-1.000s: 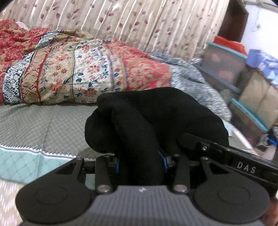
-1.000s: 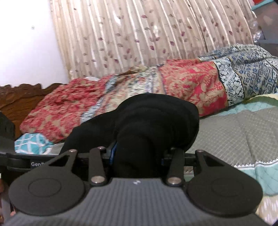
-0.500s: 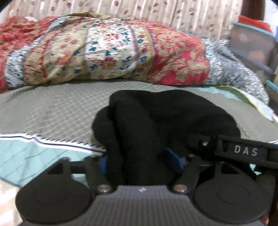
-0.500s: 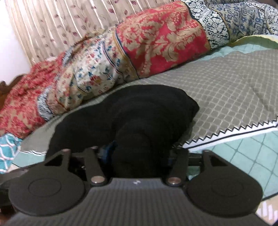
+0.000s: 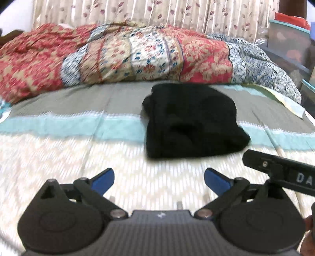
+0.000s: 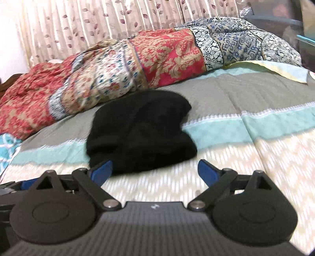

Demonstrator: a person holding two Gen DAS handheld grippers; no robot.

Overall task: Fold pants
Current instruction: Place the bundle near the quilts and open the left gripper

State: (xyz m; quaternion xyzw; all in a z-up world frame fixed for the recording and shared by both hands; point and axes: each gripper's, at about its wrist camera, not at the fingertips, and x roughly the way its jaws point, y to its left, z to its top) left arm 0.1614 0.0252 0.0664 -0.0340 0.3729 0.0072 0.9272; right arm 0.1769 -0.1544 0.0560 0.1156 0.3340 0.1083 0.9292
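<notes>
Pants folded on the bed, both tools apart

Pants (image 5: 192, 120) lay as a black folded bundle on the bed (image 5: 59, 157), across its grey and teal bands, with the near edge on the cream zigzag part. A patterned quilt (image 5: 122, 57) was heaped along the far side, just behind them, before a leaf-print curtain (image 5: 137, 11). The left tool (image 5: 159, 178) stood wide and empty, short of the bundle. The right tool (image 6: 155, 169) was wide too, gripping nothing, its left blue pad at the bundle's near edge.
</notes>
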